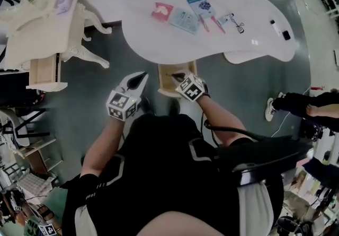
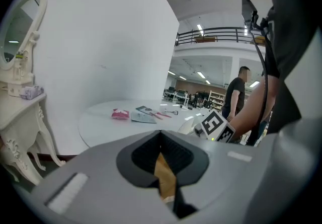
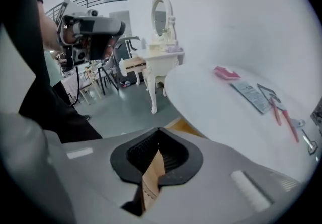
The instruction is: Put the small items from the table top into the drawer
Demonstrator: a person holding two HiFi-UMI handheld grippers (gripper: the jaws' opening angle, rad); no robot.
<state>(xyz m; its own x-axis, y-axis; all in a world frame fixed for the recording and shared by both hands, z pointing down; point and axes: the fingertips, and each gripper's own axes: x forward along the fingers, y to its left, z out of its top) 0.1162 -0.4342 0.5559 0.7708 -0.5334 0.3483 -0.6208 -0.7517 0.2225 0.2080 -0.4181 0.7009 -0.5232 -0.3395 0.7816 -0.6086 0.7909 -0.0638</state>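
The dark torso of the person carrying the rig fills the bottom of the head view, and both tools sit just past it. My left gripper (image 1: 139, 80) has its jaws closed tip to tip, with only brown wood showing through the gap behind them. My right gripper (image 1: 177, 77) is closed and empty too.

The wooden drawer (image 1: 165, 80) stands pulled out from under the near edge of the white oval table (image 1: 159, 44). The right gripper's tips are over it, and the left gripper is just to its left.

Every small item lies beyond the drawer, up on the table top. A pink packet (image 1: 161, 11) sits roughly between the two grippers' lines. Right of it are a pale teal sachet (image 1: 184, 20), a blue card (image 1: 199, 4), two pink pens (image 1: 210, 23) and what looks like an eyelash curler (image 1: 237, 25). The pens lie close to the reach direction, tilted a little. A marker (image 1: 275, 27) and a small black piece (image 1: 286, 34) sit well apart at the far right.

I judge the right gripper nearer to most of them. Either gripper must open before it can pick anything up. Nothing stands in the way on the table. An ornate dressing table (image 1: 42, 28) stands well to the left.
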